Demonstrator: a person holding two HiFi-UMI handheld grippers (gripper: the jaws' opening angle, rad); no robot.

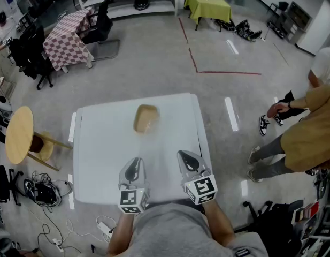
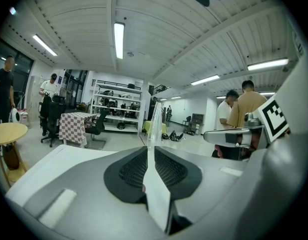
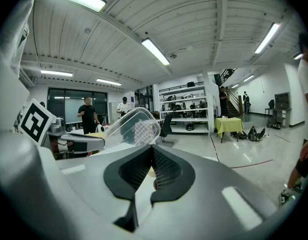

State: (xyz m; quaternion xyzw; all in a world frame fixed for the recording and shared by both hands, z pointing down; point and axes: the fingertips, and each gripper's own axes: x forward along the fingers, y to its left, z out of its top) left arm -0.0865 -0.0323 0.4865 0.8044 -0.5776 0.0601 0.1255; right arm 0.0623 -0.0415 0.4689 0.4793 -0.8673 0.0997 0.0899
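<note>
A white table (image 1: 100, 143) stands in front of me, with a tan, bread-like lump (image 1: 146, 118) on its far middle. My left gripper (image 1: 134, 164) hovers over the near edge, shut on a clear plastic lid (image 1: 127, 173). In the left gripper view that lid (image 2: 154, 124) is edge-on and rises upright from between the closed jaws (image 2: 150, 151). The right gripper view has the same lid (image 3: 135, 128) sticking up beside the left gripper (image 3: 76, 143). My right gripper (image 1: 185, 157) hangs just right of it, jaws shut (image 3: 153, 151) on nothing.
A person in a tan top (image 1: 309, 138) stands right of the table. A round wooden table (image 1: 19, 134) and floor cables (image 1: 44, 191) lie to the left. Farther off are a checkered table (image 1: 66, 36), office chairs, shelving and a yellow-green table (image 1: 207, 4).
</note>
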